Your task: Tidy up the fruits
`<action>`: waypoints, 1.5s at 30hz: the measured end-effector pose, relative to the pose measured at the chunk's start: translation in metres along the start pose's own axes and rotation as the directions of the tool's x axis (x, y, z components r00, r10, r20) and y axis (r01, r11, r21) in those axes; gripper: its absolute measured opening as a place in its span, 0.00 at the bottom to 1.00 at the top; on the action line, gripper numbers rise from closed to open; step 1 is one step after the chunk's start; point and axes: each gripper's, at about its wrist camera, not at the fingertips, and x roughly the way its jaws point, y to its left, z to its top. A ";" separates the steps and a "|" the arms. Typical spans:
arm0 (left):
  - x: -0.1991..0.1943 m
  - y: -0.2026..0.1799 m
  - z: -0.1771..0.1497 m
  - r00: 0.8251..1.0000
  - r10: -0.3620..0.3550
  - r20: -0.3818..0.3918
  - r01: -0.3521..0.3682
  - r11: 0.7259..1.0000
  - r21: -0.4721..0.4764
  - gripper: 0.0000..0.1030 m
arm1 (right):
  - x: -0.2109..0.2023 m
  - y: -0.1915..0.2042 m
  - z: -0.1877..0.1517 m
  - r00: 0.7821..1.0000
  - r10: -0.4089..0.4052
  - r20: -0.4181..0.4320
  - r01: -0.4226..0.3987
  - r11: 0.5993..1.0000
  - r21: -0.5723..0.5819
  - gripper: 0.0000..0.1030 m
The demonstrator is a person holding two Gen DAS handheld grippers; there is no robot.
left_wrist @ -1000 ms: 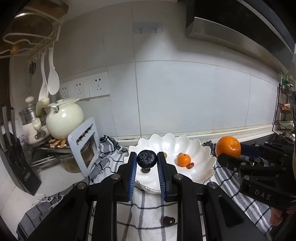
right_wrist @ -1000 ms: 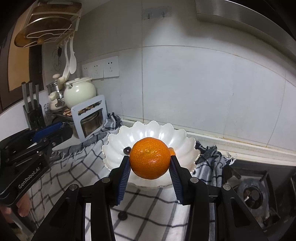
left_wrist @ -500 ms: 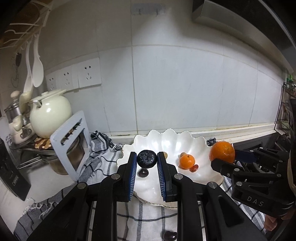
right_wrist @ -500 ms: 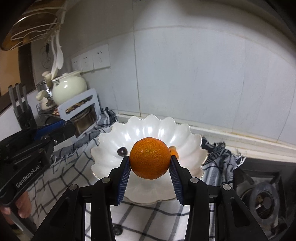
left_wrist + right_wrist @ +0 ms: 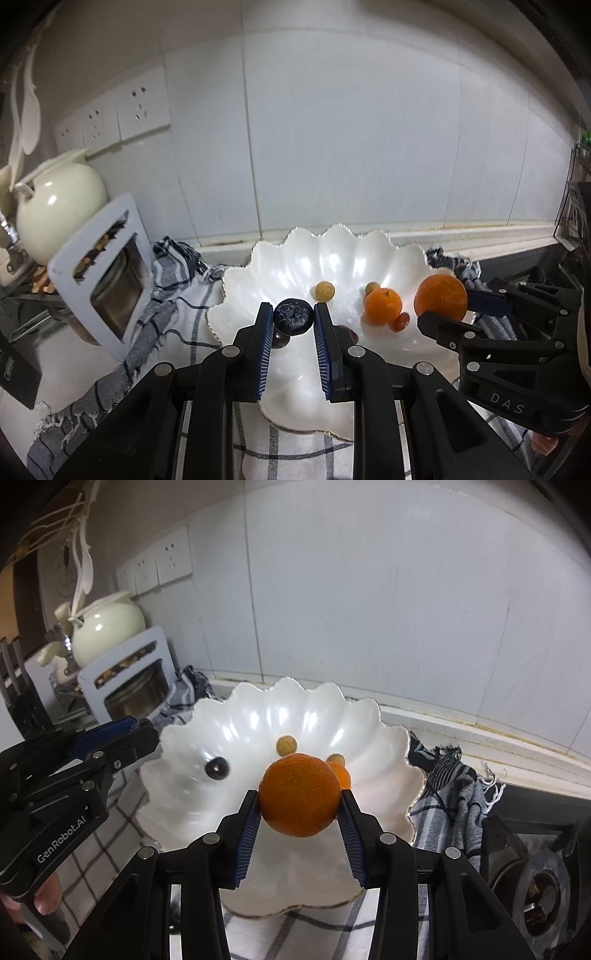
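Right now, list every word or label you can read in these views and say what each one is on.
"DAS": on the body of the right gripper, left wrist view.
"GenRobot.AI": on the body of the left gripper, right wrist view.
White print on the black block at the left edge: too small to read.

White tiled wall [image 5: 332,147] with sockets [image 5: 144,110], checked cloth [image 5: 454,794] on counter.

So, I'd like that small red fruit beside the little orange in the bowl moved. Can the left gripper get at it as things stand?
Probably not yet: the left gripper is shut on a dark wrinkled fruit. The small red fruit lies uncovered in the white bowl, touching the little orange.
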 end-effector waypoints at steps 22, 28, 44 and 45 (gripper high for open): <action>0.078 -0.008 -0.023 0.966 -0.028 -0.256 0.036 0.999 0.026 0.23 | 0.069 -0.010 -0.014 0.973 0.029 -0.231 -0.040 0.998 -0.044 0.43; 0.077 -0.009 -0.024 0.963 -0.023 -0.268 0.033 0.999 0.032 0.42 | 0.072 -0.011 -0.014 0.970 0.025 -0.240 -0.035 0.999 -0.036 0.47; 0.005 -0.001 -0.006 0.992 0.060 -0.113 -0.053 0.997 0.058 0.68 | 0.003 -0.003 -0.008 0.997 -0.063 -0.039 0.061 0.996 -0.070 0.54; 0.000 0.000 -0.006 0.992 0.059 -0.109 -0.053 0.997 0.054 0.69 | -0.002 -0.001 -0.007 0.998 -0.063 -0.027 0.060 0.995 -0.074 0.54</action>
